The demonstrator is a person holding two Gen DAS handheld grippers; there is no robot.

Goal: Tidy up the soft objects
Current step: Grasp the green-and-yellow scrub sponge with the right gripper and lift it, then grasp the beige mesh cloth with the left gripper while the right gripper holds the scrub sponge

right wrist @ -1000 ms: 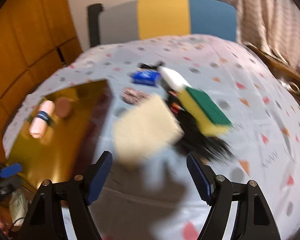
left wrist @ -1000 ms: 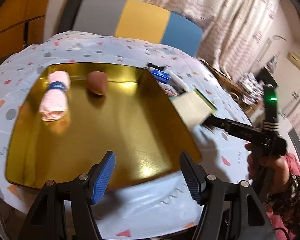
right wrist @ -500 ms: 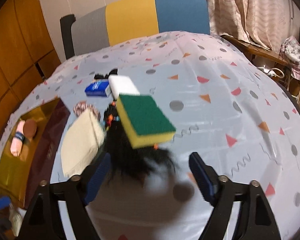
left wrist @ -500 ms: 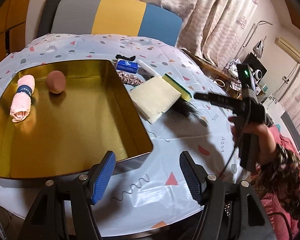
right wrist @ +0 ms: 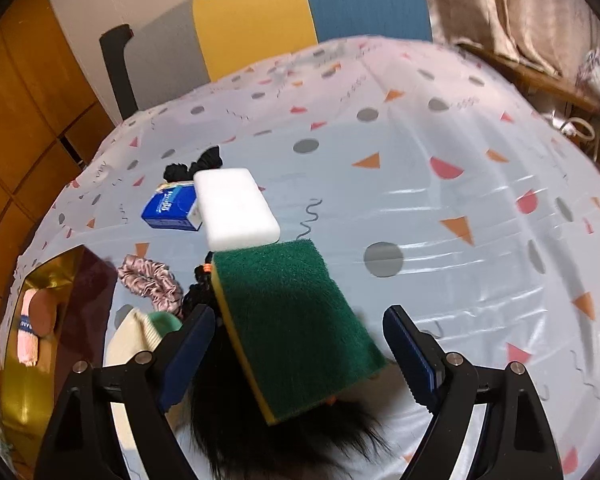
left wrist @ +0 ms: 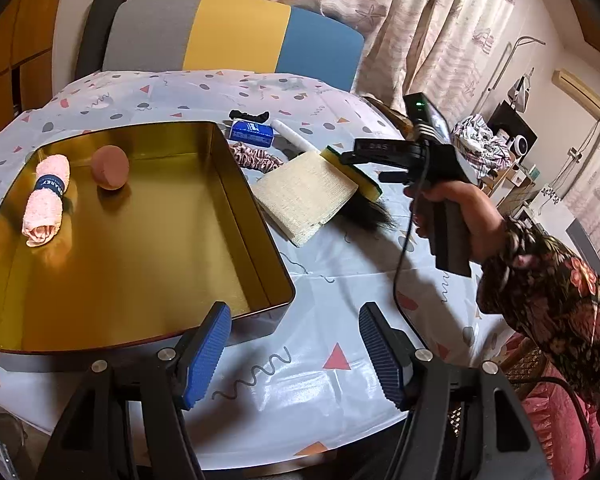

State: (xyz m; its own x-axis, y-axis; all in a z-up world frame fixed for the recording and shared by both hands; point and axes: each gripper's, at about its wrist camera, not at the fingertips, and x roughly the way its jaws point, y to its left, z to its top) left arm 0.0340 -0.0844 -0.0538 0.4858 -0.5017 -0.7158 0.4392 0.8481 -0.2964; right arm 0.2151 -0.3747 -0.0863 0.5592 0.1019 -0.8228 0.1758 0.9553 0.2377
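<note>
The right gripper (right wrist: pixel 296 356) straddles the scouring sponge (right wrist: pixel 296 320), jaws wide, gripping nothing. It looks light and squashy; pinch its yellow long sides. The left gripper (left wrist: pixel 296 344) hangs open and empty.

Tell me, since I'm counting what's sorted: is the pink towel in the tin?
In. The rolled pink towel lies on the gold tin's floor beside a brown ball.

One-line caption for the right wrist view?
Open right tongs straddle the green-and-yellow sponge lying on black fur.

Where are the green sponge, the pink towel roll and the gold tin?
green sponge (right wrist: pixel 296 320), right wrist view, middle of green top
pink towel roll (left wrist: pixel 46 200), left wrist view, below its blue band
gold tin (left wrist: pixel 260 236), left wrist view, right inner wall
</note>
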